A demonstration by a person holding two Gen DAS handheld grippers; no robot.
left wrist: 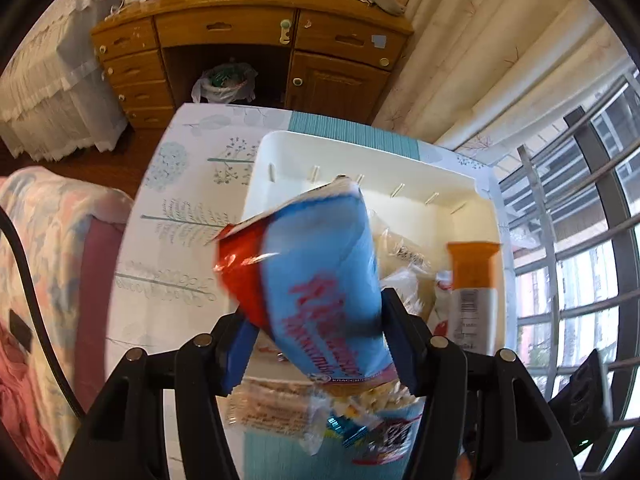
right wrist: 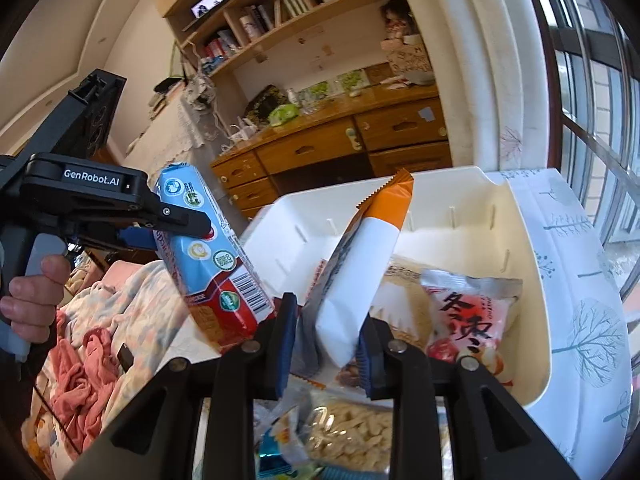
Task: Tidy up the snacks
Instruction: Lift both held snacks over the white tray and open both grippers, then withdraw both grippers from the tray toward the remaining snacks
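Note:
My left gripper (left wrist: 320,344) is shut on a blue and red snack pack (left wrist: 320,264), held tilted over the near left corner of the white bin (left wrist: 360,148). From the right wrist view, that left gripper (right wrist: 176,224) grips the same blue pack (right wrist: 208,248) to the left of the bin (right wrist: 460,184). My right gripper (right wrist: 328,348) is shut on the lower end of a white and orange packet (right wrist: 368,248), which leans upright over the bin's near side. That packet (left wrist: 474,292) also shows at the bin's right end.
The bin holds a red and white packet (right wrist: 468,316) and a clear bag (right wrist: 404,292). Loose snack bags (right wrist: 352,432) lie on the tree-patterned tablecloth (left wrist: 180,220) in front of it. A wooden desk (left wrist: 240,40) stands behind, bedding (left wrist: 40,240) left, window bars (left wrist: 580,240) right.

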